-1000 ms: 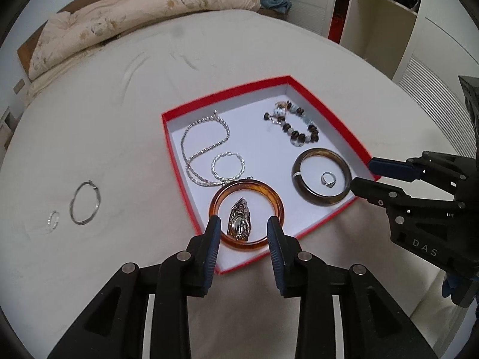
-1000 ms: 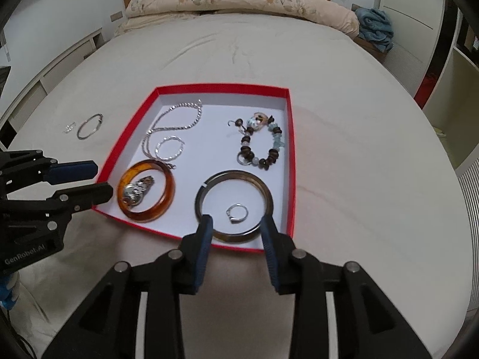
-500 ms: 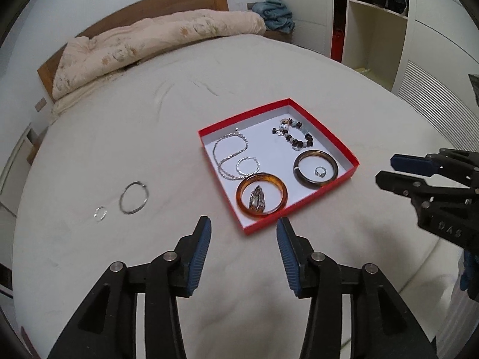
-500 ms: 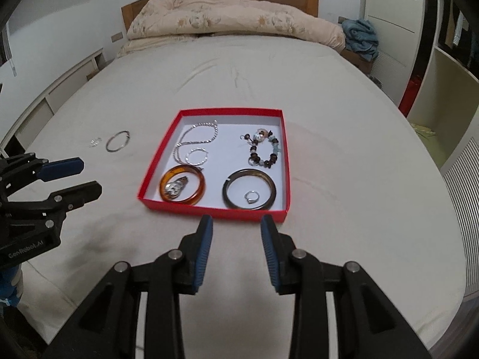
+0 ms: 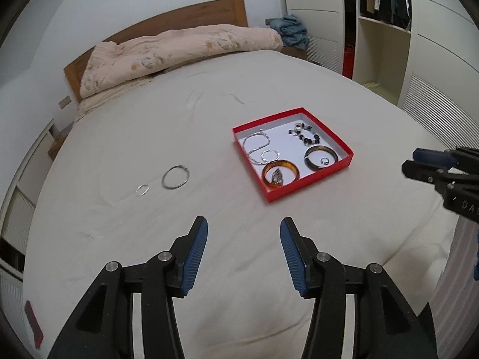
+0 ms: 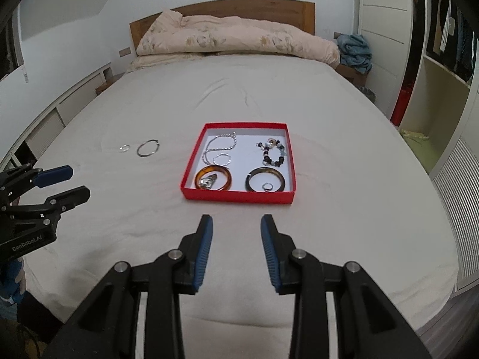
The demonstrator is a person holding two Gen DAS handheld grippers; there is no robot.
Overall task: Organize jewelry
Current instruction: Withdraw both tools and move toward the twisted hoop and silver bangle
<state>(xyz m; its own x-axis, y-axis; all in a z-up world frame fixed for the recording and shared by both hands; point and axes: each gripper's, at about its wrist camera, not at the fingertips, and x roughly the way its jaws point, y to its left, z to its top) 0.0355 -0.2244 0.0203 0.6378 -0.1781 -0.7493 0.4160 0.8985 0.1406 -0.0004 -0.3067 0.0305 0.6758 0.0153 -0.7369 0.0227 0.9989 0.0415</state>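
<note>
Red box (image 6: pixel 238 196) w/ white inside. Amber-orange bangle (image 6: pixel 213 178) round a silver pendant (image 6: pixel 208 182); dark brown bangle (image 6: pixel 265 179) round a small silver ring (image 6: pixel 266 186). Silver chain (image 6: pixel 219 145), silver hoop (image 6: pixel 222 159). Bead bracelet (image 6: pixel 271 152) was black, pale blue & white. Off-white bed (image 6: pixel 344 179); silver ring (image 6: pixel 148 148) & tiny clear one (image 6: pixel 124 148) lay on it. Peach floral duvet (image 6: pixel 233 40), brown headboard (image 6: pixel 239 7). Both hand-held grippers black w/ blue ribbed pads (image 6: pixel 203 246).

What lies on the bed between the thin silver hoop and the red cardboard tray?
Nothing: between the thin silver hoop and the red cardboard tray there is only bare cream bedsheet, in both wrist views.
</note>
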